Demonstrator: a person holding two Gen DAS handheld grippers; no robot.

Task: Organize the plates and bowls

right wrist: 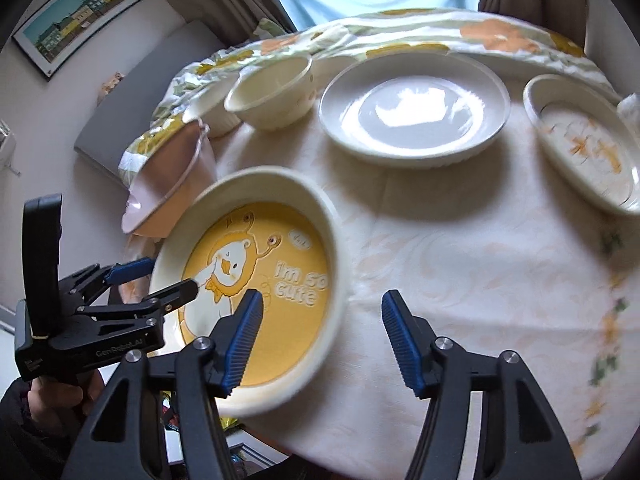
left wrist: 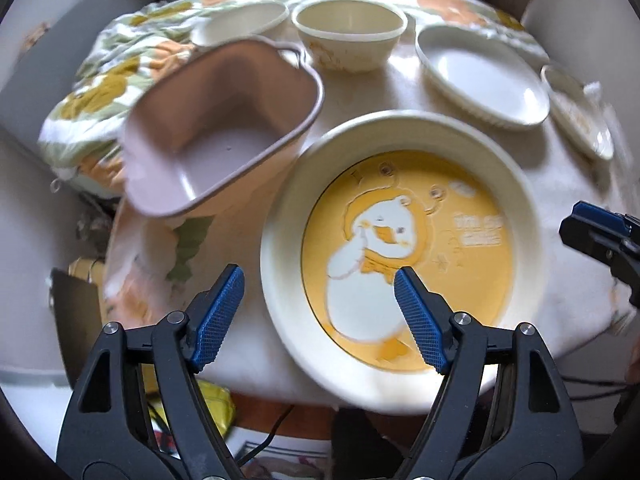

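A yellow duck plate (left wrist: 404, 256) with a cream rim lies near the table's front edge; it also shows in the right wrist view (right wrist: 256, 280). My left gripper (left wrist: 320, 312) is open, its jaws straddling the plate's near-left rim. My right gripper (right wrist: 322, 338) is open above the plate's right rim and bare cloth. A pink square bowl (left wrist: 216, 128) stands left of the plate. A cream bowl (left wrist: 350, 32), a white plate (right wrist: 414, 106) and a flowered oval dish (right wrist: 584, 144) stand behind.
The round table carries a pale flowered cloth (right wrist: 480, 248). A ribbed white dish (left wrist: 240, 20) sits at the far left, next to the cream bowl. A framed picture (right wrist: 76, 16) hangs on the left wall. The right gripper's tip (left wrist: 600, 236) shows at the left view's right edge.
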